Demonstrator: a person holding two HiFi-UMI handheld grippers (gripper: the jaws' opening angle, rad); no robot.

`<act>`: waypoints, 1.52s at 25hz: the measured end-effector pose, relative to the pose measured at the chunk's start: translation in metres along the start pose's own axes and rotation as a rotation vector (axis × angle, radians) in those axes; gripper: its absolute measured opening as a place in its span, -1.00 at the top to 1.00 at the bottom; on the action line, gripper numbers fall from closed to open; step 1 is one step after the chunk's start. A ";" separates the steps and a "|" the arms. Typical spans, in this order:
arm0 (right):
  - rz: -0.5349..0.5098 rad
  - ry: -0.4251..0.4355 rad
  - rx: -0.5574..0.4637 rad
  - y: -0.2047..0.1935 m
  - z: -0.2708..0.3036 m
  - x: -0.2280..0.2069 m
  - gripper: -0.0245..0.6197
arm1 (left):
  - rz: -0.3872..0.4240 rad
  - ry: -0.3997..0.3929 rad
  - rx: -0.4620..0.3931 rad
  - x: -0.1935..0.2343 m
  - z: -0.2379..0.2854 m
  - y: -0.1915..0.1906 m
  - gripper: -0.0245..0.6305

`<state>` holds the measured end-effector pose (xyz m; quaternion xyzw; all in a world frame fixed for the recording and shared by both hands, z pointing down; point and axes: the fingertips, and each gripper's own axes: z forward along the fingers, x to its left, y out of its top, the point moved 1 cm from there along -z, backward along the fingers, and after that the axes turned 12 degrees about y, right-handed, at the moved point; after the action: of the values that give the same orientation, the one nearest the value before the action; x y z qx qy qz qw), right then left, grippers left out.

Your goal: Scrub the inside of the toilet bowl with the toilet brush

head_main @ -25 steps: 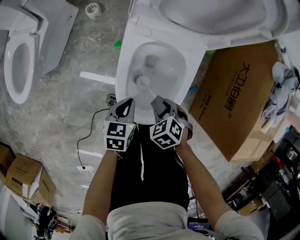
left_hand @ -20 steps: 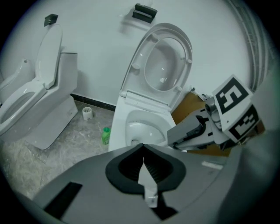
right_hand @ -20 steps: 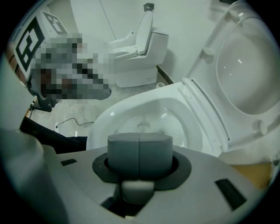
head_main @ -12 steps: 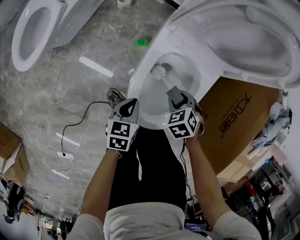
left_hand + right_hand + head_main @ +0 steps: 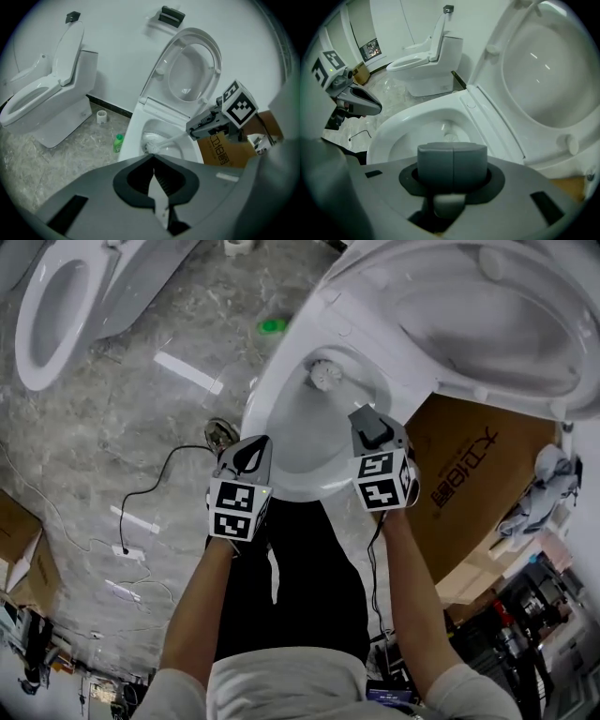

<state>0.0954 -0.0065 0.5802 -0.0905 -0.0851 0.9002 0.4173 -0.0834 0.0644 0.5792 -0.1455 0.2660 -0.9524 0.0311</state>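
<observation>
The white toilet bowl (image 5: 281, 432) stands open with its lid (image 5: 487, 315) raised. The toilet brush head (image 5: 326, 374) lies against the bowl's inner wall near the far rim, and its white handle runs back to my right gripper (image 5: 368, 430), which is shut on it. The left gripper view shows the brush head (image 5: 151, 143) inside the bowl (image 5: 132, 136) with the right gripper (image 5: 206, 125) over the rim. My left gripper (image 5: 247, 454) hovers by the near left rim, shut and holding nothing. In the right gripper view the jaws hide most of the brush over the bowl (image 5: 408, 124).
A second toilet (image 5: 56, 306) stands to the left on the grey stone floor. A green bottle (image 5: 272, 326) and a small white cup (image 5: 101, 116) are near the wall. A cardboard box (image 5: 459, 493) sits right of the bowl. A black cable (image 5: 155, 488) runs across the floor.
My right gripper has carried the brush head from the bowl's near left side to its far wall. The left gripper has stayed by the near rim.
</observation>
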 end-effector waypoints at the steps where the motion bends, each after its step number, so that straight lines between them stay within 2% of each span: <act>1: 0.012 -0.006 -0.004 -0.004 -0.003 -0.003 0.47 | 0.012 -0.008 0.005 -0.005 0.002 0.001 0.89; 11: 0.220 -0.051 -0.054 -0.067 -0.033 -0.028 0.47 | 0.168 -0.103 0.047 -0.058 0.023 0.021 0.89; 14: 0.280 -0.062 -0.060 -0.086 -0.038 -0.019 0.47 | 0.224 -0.133 0.064 -0.068 0.027 0.020 0.89; 21: 0.338 -0.029 -0.042 -0.120 -0.031 0.021 0.47 | 0.305 -0.170 0.114 -0.090 0.029 -0.001 0.89; 28: 0.402 0.010 -0.052 -0.137 -0.025 0.066 0.47 | 0.336 -0.176 0.129 -0.091 0.021 -0.017 0.89; 33: 0.371 0.056 -0.037 -0.137 -0.015 0.095 0.47 | 0.326 -0.176 0.125 -0.089 0.015 -0.023 0.89; 38: 0.319 0.067 -0.019 -0.125 -0.006 0.103 0.47 | 0.300 -0.155 0.121 -0.074 0.012 -0.026 0.89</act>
<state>0.1231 0.1529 0.5938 -0.1370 -0.0644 0.9507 0.2708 -0.0084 0.0909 0.5829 -0.1750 0.2236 -0.9373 0.2021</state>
